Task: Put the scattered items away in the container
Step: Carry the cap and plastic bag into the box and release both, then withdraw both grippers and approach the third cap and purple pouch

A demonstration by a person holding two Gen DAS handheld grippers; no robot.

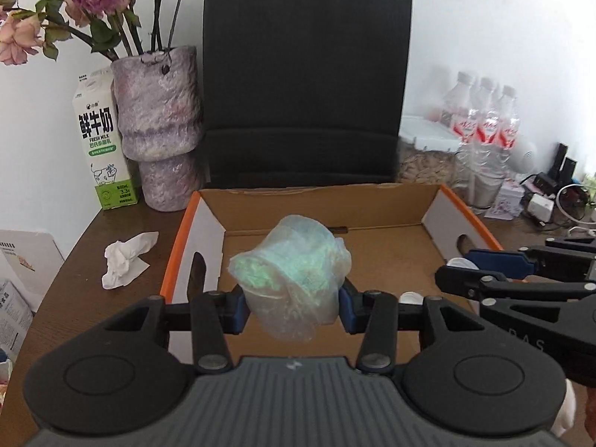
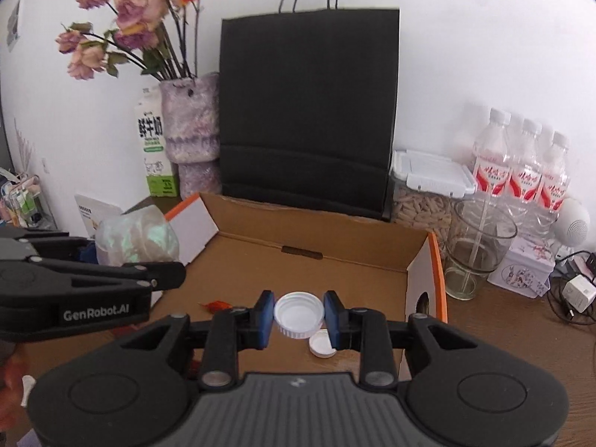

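My left gripper point(image 1: 292, 309) is shut on a crumpled translucent plastic bundle point(image 1: 294, 279) with a green sheen, held above the open cardboard box point(image 1: 324, 201) with orange edges. In the right wrist view my right gripper point(image 2: 298, 318) is shut on a white bottle cap point(image 2: 298, 309) over the box floor point(image 2: 335, 272). A smaller white cap point(image 2: 322, 343) and a red scrap point(image 2: 218, 304) lie in the box beneath it. The left gripper point(image 2: 164, 279) and its bundle point(image 2: 136, 238) show at that view's left. A crumpled white tissue point(image 1: 126, 259) lies on the table left of the box.
Behind the box stands a black paper bag point(image 1: 305, 85). A vase of dried roses point(image 1: 160, 130) and a milk carton point(image 1: 102, 141) stand at the back left. Water bottles point(image 2: 525, 171), a glass vase point(image 2: 476, 249), a seed jar point(image 2: 421, 205), a tin and cables crowd the right.
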